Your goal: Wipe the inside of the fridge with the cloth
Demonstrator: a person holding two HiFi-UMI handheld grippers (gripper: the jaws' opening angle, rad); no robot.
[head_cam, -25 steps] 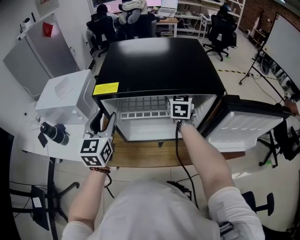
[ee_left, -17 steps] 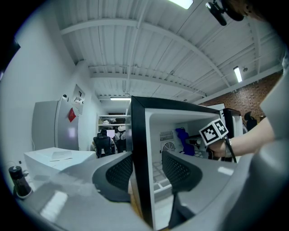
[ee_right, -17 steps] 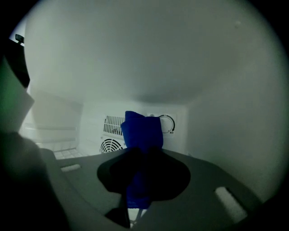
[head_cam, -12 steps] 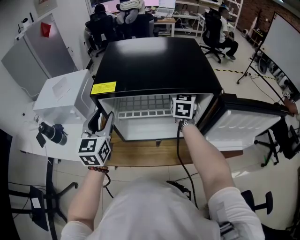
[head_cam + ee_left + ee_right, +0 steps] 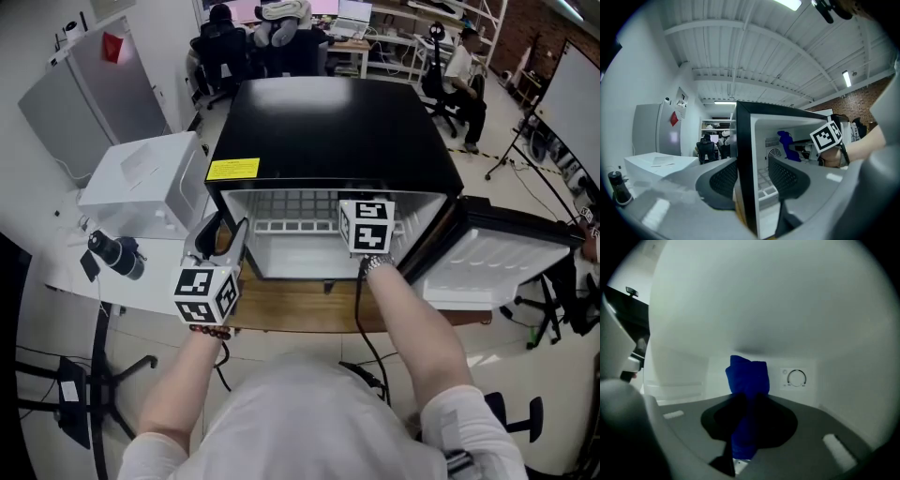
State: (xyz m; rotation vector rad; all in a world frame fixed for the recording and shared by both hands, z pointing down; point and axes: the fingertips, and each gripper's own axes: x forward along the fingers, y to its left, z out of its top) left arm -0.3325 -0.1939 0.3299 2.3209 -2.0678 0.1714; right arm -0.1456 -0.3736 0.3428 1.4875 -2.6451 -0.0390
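Cleaning at a compact black fridge [image 5: 328,131] on a wooden desk [image 5: 300,305], its door [image 5: 487,267] swung wide at 3 o'clock so the white cavity lies open to the person leaning over it. The right hand-held gripper [image 5: 746,420] reaches deep inside, jaws closed on a folded blue cloth [image 5: 747,376]. The cloth stands up out of the pads, so that its free end, not the plastic jaws, would meet the liner. It sits high in the cavity, close before the rear wall, with the thermostat dial [image 5: 796,378] at its 3 o'clock; whether it touches the wall cannot be told.

At 8 o'clock of the opening, the left hand-held gripper [image 5: 750,177] straddles the front edge of the fridge's left wall, one jaw outside and one inside. The jaws stand apart, with a sliver of gap beside the inner pad. It looks like a brace to stop the light cabinet sliding under wiping strokes. The wire shelf [image 5: 291,211] and floor of the cavity probably remain to be wiped.
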